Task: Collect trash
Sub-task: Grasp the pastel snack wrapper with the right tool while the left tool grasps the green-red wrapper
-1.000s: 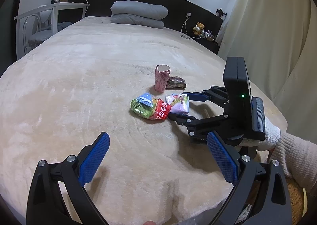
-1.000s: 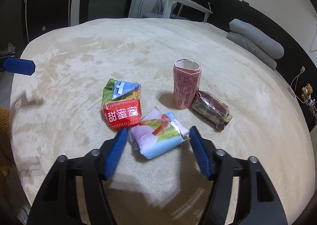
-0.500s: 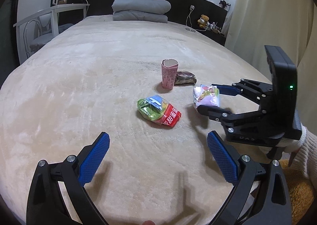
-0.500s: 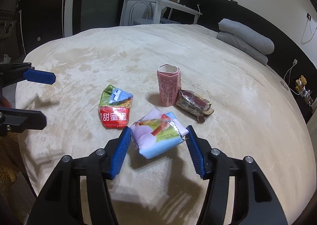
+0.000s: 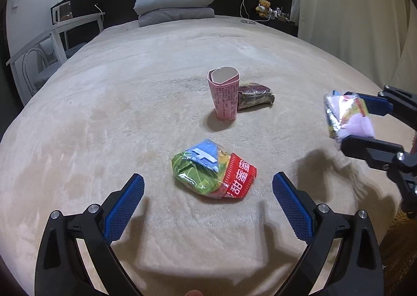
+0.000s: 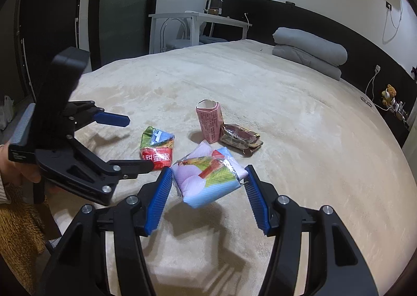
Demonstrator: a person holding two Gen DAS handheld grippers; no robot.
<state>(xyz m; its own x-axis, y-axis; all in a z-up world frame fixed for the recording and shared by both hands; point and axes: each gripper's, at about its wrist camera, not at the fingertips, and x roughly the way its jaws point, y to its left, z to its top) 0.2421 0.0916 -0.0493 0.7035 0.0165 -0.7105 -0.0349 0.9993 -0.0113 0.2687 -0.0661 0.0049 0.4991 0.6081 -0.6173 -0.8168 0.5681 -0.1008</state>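
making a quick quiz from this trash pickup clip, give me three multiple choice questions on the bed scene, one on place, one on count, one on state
1. Where does the brown wrapper lie?
A. against the pink paper cup
B. on the grey pillows
C. inside the cup

2. How many pieces of trash rest on the bed?
A. one
B. three
C. five

3. What is the state of the right gripper?
A. open and empty
B. shut on the pastel snack packet, lifted off the bed
C. pressing the cup flat

Answers:
1. A, the wrapper sits right beside the upright cup's base.
2. B, the cup, the brown wrapper and the green and red packet lie there; the fourth piece is held up.
3. B, both blue pads press the packet's sides and its shadow falls below it.
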